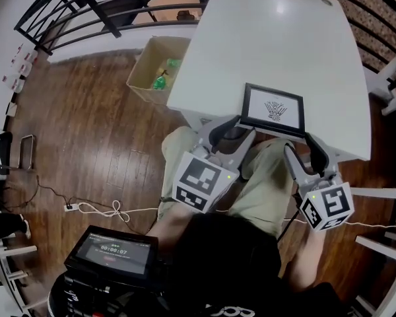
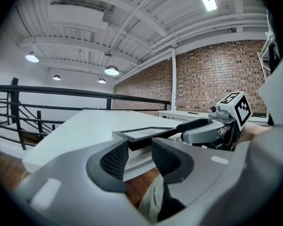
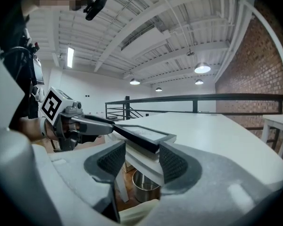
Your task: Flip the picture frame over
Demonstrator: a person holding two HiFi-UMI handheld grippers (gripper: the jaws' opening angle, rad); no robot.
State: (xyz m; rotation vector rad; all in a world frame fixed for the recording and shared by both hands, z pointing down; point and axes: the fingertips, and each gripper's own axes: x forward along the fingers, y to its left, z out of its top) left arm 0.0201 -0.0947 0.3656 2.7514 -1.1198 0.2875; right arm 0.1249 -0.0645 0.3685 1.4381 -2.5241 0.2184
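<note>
A black picture frame (image 1: 272, 109) lies face up, a dark drawing on white showing, at the near edge of the white table (image 1: 277, 32). My left gripper (image 1: 231, 132) stands open at the frame's near left corner. In the left gripper view that corner (image 2: 146, 134) sits just beyond the wide jaws (image 2: 139, 157), and the pads do not press on it. My right gripper (image 1: 303, 152) stands open at the near right corner. In the right gripper view the frame (image 3: 144, 134) and the table edge lie between its jaws (image 3: 141, 161), untouched.
An open cardboard box (image 1: 155, 71) with green items stands on the wooden floor left of the table. Black railing (image 1: 86, 12) runs behind. A metal bin (image 3: 144, 185) sits under the table. A tablet screen (image 1: 112, 249) is low at left. Another white table (image 1: 393, 84) stands right.
</note>
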